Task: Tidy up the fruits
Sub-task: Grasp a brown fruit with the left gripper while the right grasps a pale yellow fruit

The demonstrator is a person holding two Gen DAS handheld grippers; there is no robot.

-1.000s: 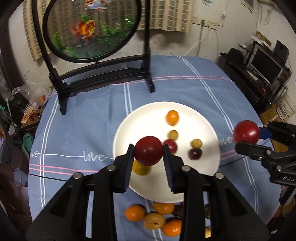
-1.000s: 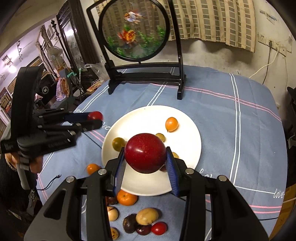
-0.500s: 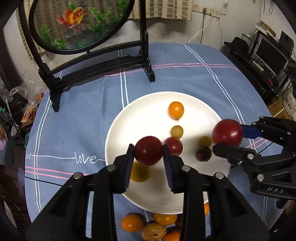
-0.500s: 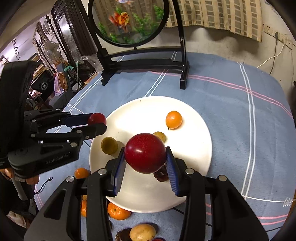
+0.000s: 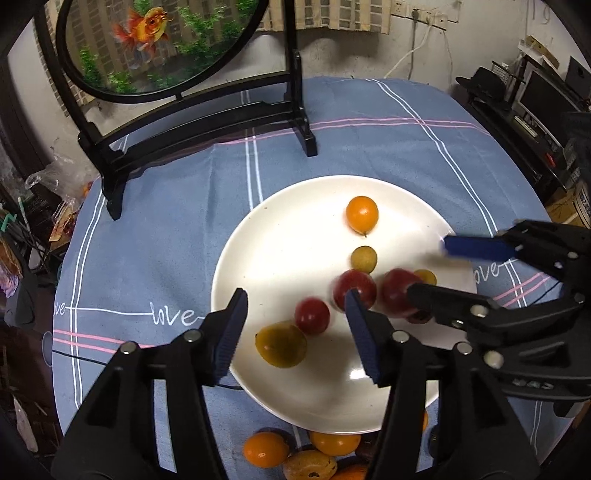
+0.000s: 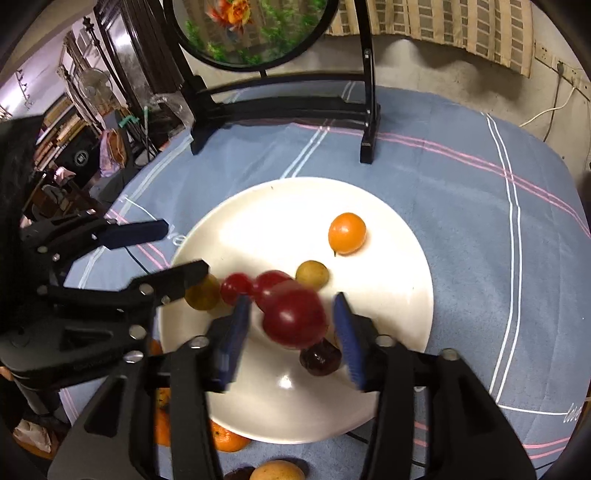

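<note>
A white plate (image 5: 280, 243) (image 6: 399, 258) on the blue cloth holds several fruits. My left gripper (image 5: 297, 334) (image 6: 173, 249) is open over the plate's near left; a small red fruit (image 5: 312, 315) (image 6: 235, 288) lies free between its fingers. My right gripper (image 6: 291, 339) (image 5: 430, 267) is open; a large red fruit (image 6: 295, 319) (image 5: 397, 295) sits blurred between its fingers, not touched by them. Another red fruit (image 5: 354, 290), an orange one (image 5: 362, 216) (image 6: 347, 232), yellow ones (image 5: 280, 343) (image 6: 312, 274) and a dark one (image 6: 320, 357) also lie on the plate.
A black-framed round goldfish screen (image 5: 155, 44) (image 6: 258, 33) stands on the table behind the plate. Several loose orange and brown fruits (image 5: 291, 452) (image 6: 221, 439) lie on the cloth at the plate's near edge. Furniture and clutter surround the table.
Both grippers have opened and let go of their red fruits, which now are on or just above the plate, blurred. Both grippers have come lower and closer over the plate.
</note>
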